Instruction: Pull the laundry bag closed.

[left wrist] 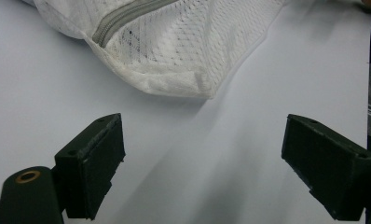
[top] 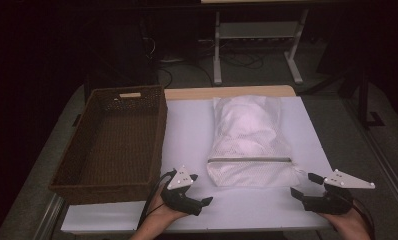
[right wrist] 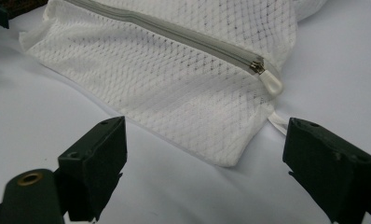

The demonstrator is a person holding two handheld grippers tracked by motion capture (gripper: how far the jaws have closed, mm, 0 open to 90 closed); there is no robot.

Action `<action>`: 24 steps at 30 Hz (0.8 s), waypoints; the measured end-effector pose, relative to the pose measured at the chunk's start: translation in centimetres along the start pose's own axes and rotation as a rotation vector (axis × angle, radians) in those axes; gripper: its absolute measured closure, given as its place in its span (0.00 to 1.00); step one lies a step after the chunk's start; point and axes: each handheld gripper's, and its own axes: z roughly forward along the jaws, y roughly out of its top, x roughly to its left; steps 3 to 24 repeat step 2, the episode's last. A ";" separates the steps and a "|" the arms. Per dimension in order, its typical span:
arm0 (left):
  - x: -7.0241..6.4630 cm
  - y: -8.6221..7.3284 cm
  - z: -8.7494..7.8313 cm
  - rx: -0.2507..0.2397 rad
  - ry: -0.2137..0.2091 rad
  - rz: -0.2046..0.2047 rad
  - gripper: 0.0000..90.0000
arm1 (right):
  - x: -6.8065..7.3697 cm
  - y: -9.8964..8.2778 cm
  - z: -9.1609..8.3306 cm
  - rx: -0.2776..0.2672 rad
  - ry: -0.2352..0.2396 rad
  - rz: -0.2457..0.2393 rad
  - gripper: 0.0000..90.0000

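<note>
A white mesh laundry bag [top: 249, 140] stuffed with white cloth lies on the white table sheet, its grey zipper [top: 249, 160] running across near the front end. My left gripper [top: 199, 190] stands open a little short of the bag's front left corner [left wrist: 193, 84], nothing between its jaws. My right gripper [top: 306, 185] is open too, just off the bag's front right corner [right wrist: 225, 158]. The zipper's white pull tab [right wrist: 270, 81] lies at that corner, ahead of the right jaws. Neither gripper touches the bag.
A brown wicker basket [top: 112, 145] with nothing in it stands at the left of the table, close to the left gripper. The white sheet [top: 257, 207] reaches to the front edge. Behind the table are metal table legs [top: 217, 50] and cables on the floor.
</note>
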 end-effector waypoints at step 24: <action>0.0 0.0 0.0 0.001 -0.002 0.001 0.14 | -0.1 0.0 0.0 -0.002 -0.001 -0.001 0.15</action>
